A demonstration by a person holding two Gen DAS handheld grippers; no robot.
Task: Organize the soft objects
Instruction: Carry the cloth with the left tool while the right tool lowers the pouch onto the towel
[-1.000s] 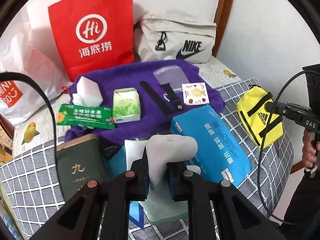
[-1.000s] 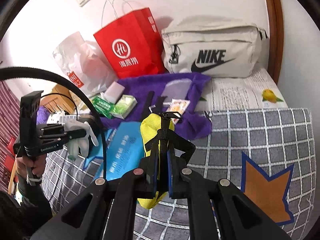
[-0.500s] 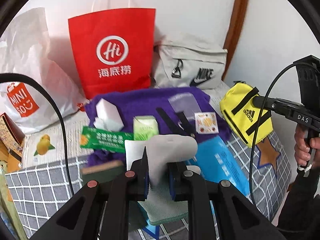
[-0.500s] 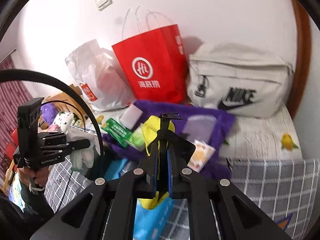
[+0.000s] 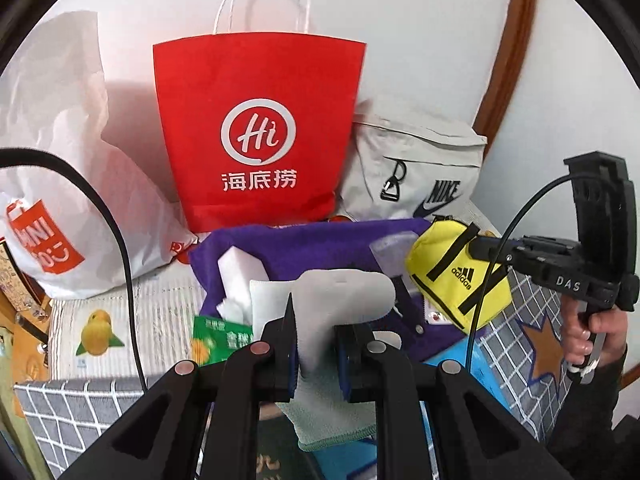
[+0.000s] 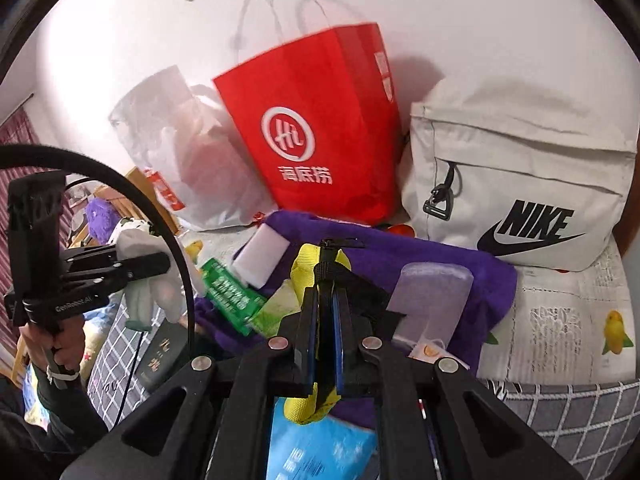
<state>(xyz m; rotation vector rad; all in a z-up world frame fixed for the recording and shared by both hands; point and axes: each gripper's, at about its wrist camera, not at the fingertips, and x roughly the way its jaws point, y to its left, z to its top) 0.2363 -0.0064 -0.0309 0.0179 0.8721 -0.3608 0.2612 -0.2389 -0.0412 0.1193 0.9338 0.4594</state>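
Gloves first: the left hand-held gripper (image 5: 315, 354) is clamped on a pale grey glove (image 5: 340, 300) with a green cuff, held up off the bed at about 6 o'clock in its own view. Over at 3 o'clock the right hand-held gripper (image 6: 325, 346) is pinching the yellow Adidas pouch (image 5: 460, 276) by its black strap, also lifted clear. Below both sit the purple towel (image 6: 440, 256) with a tissue pack and white sponge on it. Further back, at 12 o'clock, the red paper bag (image 5: 260, 132) stands against the wall, grey Nike bag (image 6: 520, 184) beside it. My guess is they're headed for a bag, so keep the grip firm, lift above the rim, and only let go once inside, one at a time.
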